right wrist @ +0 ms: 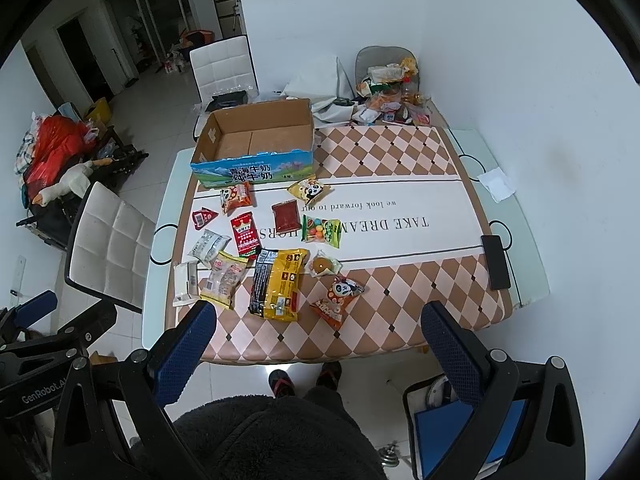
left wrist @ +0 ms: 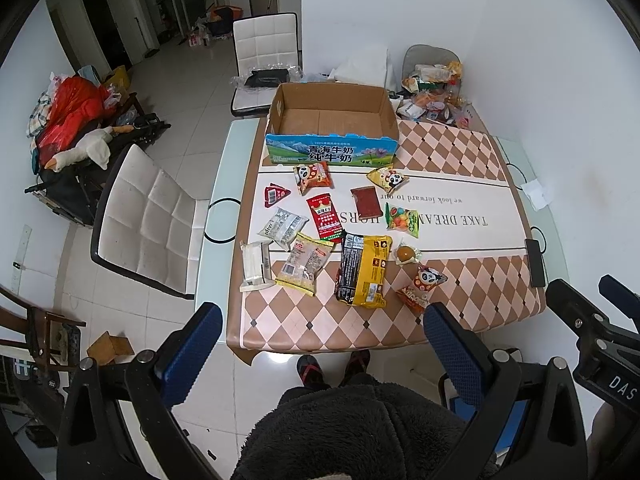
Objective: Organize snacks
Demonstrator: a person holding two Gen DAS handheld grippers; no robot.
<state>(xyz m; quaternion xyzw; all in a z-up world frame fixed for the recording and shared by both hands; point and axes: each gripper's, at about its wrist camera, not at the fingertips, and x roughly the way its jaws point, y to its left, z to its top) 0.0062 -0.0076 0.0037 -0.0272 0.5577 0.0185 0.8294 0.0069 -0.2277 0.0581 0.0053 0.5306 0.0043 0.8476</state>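
Both the left tongs (left wrist: 322, 338) and the right tongs (right wrist: 320, 336) are spread, hold nothing, and hang short of the surface (right wrist: 400, 312). The snack packets (right wrist: 276, 280) lie scattered on its left half, near the empty cardboard box (right wrist: 256, 140) at the far left. Risk: overlapping packets may lift together; slick foil may slip. A phone (right wrist: 495, 256) lies at the right edge, clear of the packets.

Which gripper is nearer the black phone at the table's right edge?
Right. The right gripper hangs over the near edge, with the black phone just ahead to its right. The left gripper is held further left, so the phone sits farther off.
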